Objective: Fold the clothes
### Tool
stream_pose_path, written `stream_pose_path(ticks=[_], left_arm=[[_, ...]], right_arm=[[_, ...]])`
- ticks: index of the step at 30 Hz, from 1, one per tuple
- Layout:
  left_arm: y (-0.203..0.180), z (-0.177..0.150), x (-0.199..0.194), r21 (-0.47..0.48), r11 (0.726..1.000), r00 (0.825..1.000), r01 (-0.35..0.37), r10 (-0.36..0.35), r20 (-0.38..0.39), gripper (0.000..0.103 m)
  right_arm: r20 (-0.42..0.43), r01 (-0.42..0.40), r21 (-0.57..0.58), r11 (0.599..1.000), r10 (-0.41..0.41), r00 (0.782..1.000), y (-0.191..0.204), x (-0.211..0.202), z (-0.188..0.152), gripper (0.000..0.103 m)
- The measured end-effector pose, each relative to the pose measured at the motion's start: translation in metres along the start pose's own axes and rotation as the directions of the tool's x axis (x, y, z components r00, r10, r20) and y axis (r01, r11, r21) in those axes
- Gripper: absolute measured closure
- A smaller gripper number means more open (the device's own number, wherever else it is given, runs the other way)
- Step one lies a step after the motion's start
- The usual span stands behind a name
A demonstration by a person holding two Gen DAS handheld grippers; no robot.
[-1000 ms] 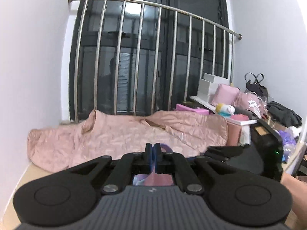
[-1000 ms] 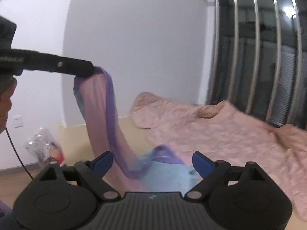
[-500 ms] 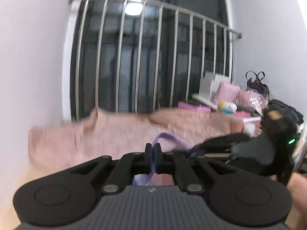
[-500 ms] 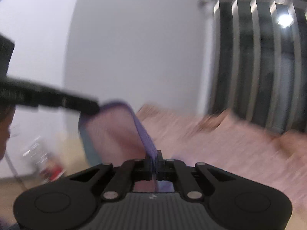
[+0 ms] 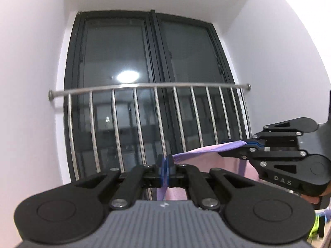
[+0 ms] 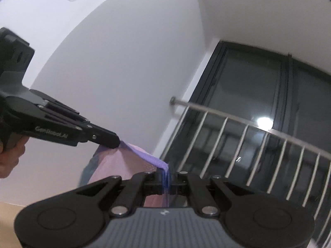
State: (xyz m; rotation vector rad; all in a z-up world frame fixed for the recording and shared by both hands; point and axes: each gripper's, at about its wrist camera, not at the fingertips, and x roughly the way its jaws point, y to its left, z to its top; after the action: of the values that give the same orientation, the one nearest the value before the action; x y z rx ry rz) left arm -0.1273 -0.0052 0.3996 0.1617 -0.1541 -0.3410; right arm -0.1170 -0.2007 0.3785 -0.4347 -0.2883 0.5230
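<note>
White walls and a barred dark window [image 5: 157, 107] beyond; left gripper [image 5: 165, 172] and right gripper [image 6: 166, 178] each clamp the purple-edged pink garment [image 5: 206, 155]; best held taut, level between them.

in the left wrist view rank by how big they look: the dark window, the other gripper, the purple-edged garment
1. dark window
2. right gripper
3. purple-edged garment, mostly hidden below the left gripper, so its true size is unsure
</note>
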Motion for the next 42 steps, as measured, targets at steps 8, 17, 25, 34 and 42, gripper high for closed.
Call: stream_pose_path(ticks=[8,17,25,34,42], left_arm=[[-0.002,0.044,0.059,0.091,0.994,0.999,-0.054,0.054,-0.002,0.103],[0.025,0.008,0.15,-0.004,1.0,0.993,-0.009,0.009,-0.115,0.099],[0.019,-0.143,0.175,-0.153,0.964,0.944,0.216,-0.246,-0.221,0.012],[0.05,-0.243,0.202,-0.291,0.956,0.951,-0.039,-0.054,-0.304,0.023],[0.13,-0.23,0.202,-0.328,0.914,0.95,-0.237,0.149,-0.274,0.102]], right_arm=[[-0.055,0.115,-0.088,0.989,-0.12,0.991,-0.031,0.025,0.045,0.101],[-0.182,0.196,-0.101,0.975,-0.212,0.96,-0.056,0.103,0.001,0.101],[-0.05,0.178,-0.168,0.97,-0.188,0.981,-0.045,0.138,0.011,0.101],[0.151,0.19,-0.161,0.969,-0.166,0.974,-0.047,0.107,0.078,0.101],[-0.041,0.264,-0.09,0.96,-0.268,0.962,-0.098,0.159,0.031,0.101]])
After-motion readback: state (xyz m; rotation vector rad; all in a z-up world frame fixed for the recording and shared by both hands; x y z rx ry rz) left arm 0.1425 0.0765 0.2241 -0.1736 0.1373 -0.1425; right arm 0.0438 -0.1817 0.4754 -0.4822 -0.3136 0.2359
